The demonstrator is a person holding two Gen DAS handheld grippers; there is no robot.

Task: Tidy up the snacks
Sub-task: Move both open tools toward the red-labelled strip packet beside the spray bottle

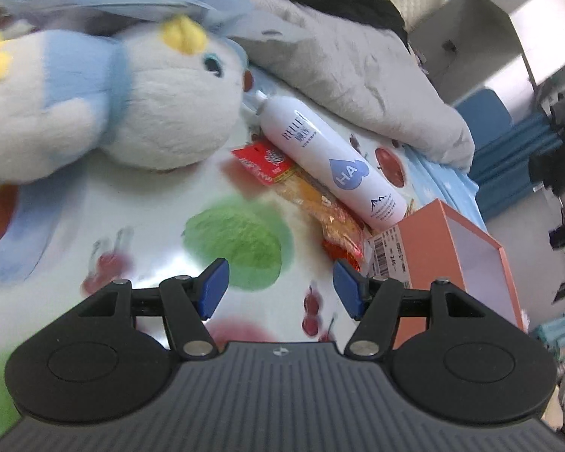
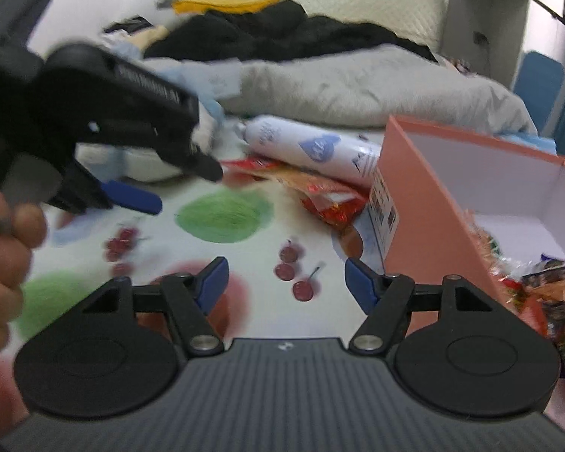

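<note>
A red and orange snack packet [image 1: 312, 199] lies on the fruit-print sheet [image 1: 169, 196], partly under a white spray bottle [image 1: 331, 158]. It also shows in the right wrist view [image 2: 320, 192]. An orange box [image 1: 455, 248] stands open at the right; in the right wrist view the box [image 2: 433, 196] holds several snack packets [image 2: 546, 293]. My left gripper [image 1: 278, 288] is open and empty, short of the packet. My right gripper [image 2: 286, 282] is open and empty beside the box's left wall. The left gripper [image 2: 139, 173] appears blurred at the left there.
A white and blue plush toy [image 1: 132, 86] lies at the left, close to the bottle's nozzle. A grey duvet [image 1: 376, 71] and black clothes [image 2: 275, 34] lie behind. The spray bottle [image 2: 312, 147] rests against the box.
</note>
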